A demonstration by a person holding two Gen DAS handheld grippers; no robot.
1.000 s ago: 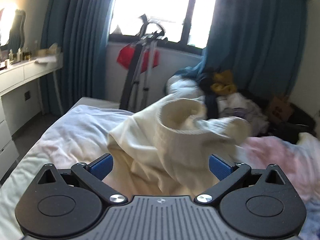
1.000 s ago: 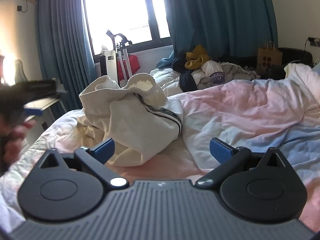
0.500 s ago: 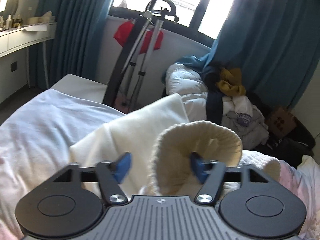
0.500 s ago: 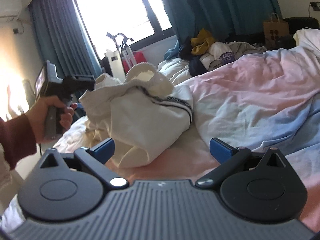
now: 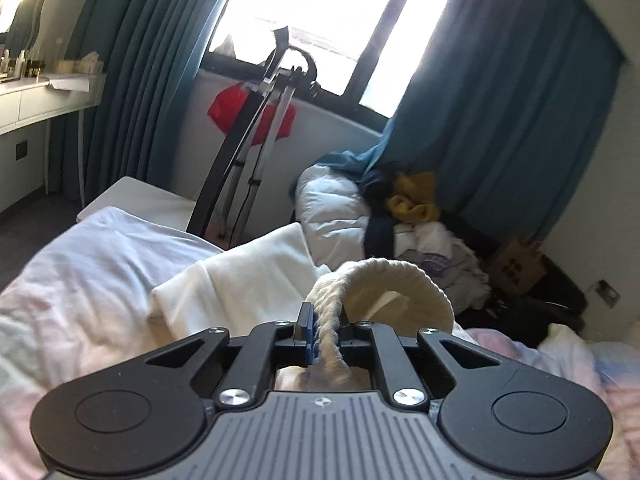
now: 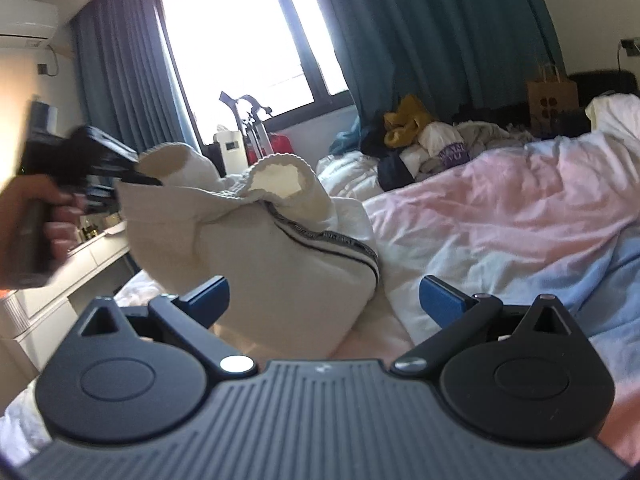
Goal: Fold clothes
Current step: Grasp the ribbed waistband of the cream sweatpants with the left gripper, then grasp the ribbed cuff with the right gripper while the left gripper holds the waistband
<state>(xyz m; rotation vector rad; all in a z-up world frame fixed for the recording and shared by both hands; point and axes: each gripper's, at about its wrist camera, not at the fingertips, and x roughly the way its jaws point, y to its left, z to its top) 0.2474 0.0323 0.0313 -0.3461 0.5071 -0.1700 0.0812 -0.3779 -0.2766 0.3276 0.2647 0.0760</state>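
Cream garment lay bunched on the bed, its ribbed hem raised at one end. Left gripper had just been closing and pinched that hem between its pads; the pinch point was partly hidden by cloth. Right gripper was spread wide, holding nothing, just short of the garment. The hand was blurred and cut off at the frame edge.

The left gripper, jaws just closing, pinches the cream garment's ribbed hem above the bed.

Left tool motion-blurred (hand cut off too).
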